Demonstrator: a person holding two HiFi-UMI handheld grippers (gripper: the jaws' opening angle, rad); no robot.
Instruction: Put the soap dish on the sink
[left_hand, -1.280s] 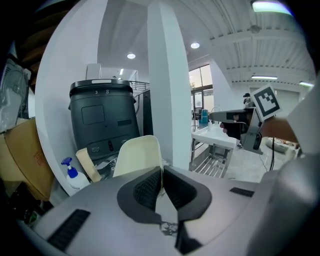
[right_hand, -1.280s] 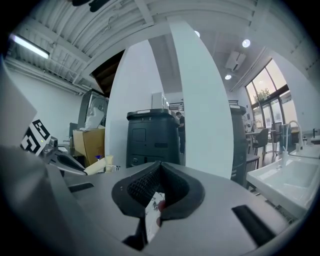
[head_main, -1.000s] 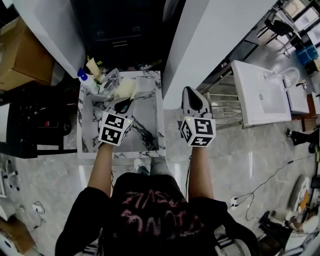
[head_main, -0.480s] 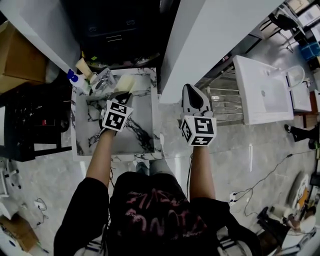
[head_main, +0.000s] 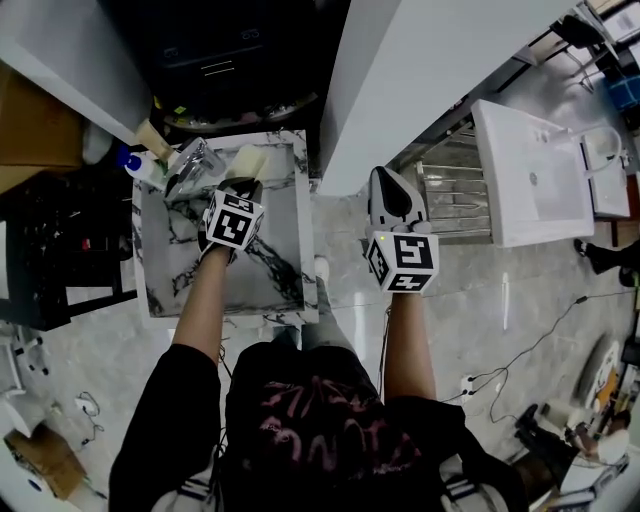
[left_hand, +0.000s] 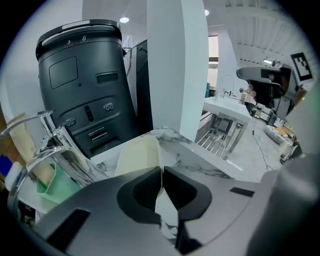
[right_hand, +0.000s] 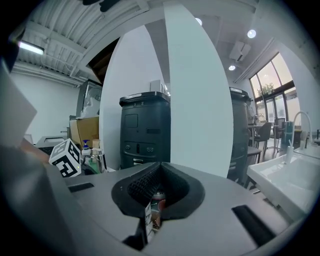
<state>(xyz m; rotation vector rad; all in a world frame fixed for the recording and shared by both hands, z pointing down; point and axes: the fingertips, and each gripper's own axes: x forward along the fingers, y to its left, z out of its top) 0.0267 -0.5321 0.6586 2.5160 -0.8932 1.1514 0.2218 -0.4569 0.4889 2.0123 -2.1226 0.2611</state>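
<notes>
Over the marble sink (head_main: 270, 300), the left gripper (head_main: 243, 186) has its jaws pinched on the near edge of the cream soap dish (head_main: 250, 160), which sits at the back rim beside the faucet (head_main: 190, 160); off to the side, the right gripper (head_main: 385, 180) hangs clamped together, empty

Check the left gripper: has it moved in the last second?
Yes. In the head view the left gripper, shut on the soap dish, has gone forward over the marble sink, toward its back rim and the faucet.
</notes>
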